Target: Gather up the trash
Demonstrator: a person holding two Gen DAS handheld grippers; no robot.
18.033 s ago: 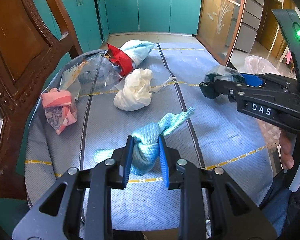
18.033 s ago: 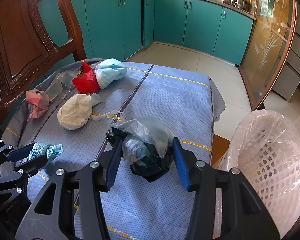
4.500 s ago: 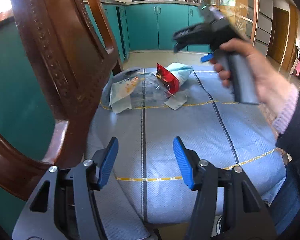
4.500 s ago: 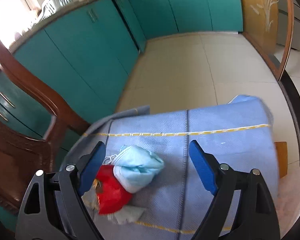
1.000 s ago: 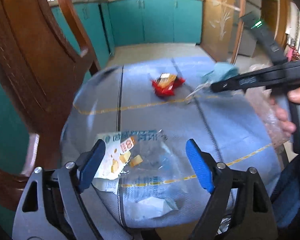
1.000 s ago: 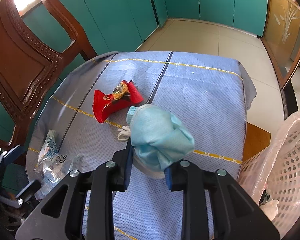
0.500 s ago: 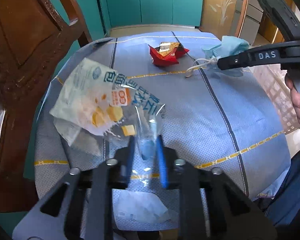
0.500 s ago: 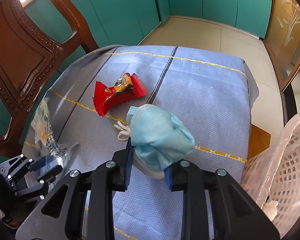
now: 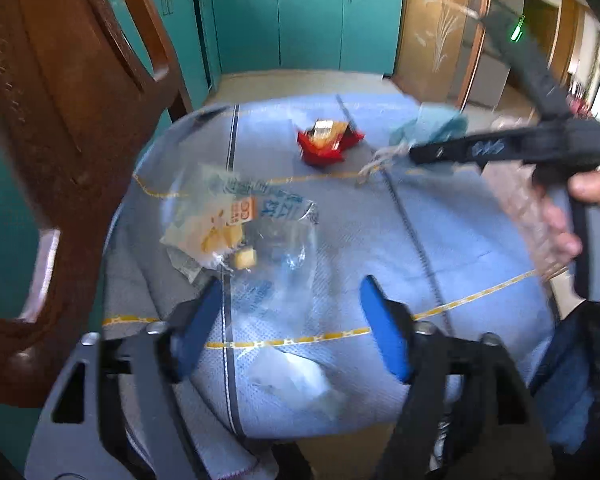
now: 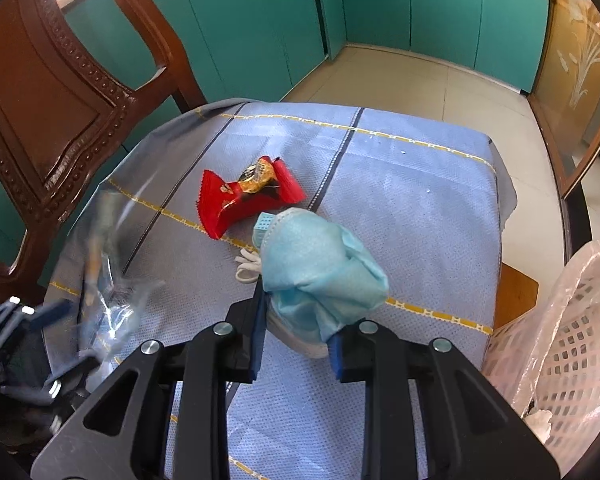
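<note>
My right gripper (image 10: 296, 340) is shut on a crumpled blue face mask (image 10: 320, 272) and holds it above the blue tablecloth (image 10: 412, 200); it also shows in the left wrist view (image 9: 428, 128). My left gripper (image 9: 292, 324) is open, with a clear printed plastic bag (image 9: 252, 224) lying loose just ahead of its pads; the bag looks blurred in the right wrist view (image 10: 108, 280). A red snack wrapper (image 9: 328, 140) lies on the cloth at the middle, also in the right wrist view (image 10: 248, 196).
A white mesh bin lined with a plastic bag (image 10: 568, 340) stands off the table's right edge. A carved wooden chair back (image 9: 60, 120) rises at the left. A small pale scrap (image 9: 292, 380) lies at the near table edge. Teal cabinets stand behind.
My left gripper has opened and let go of the clear plastic bag, which has dropped onto the cloth. My right gripper still holds the mask, shifted slightly.
</note>
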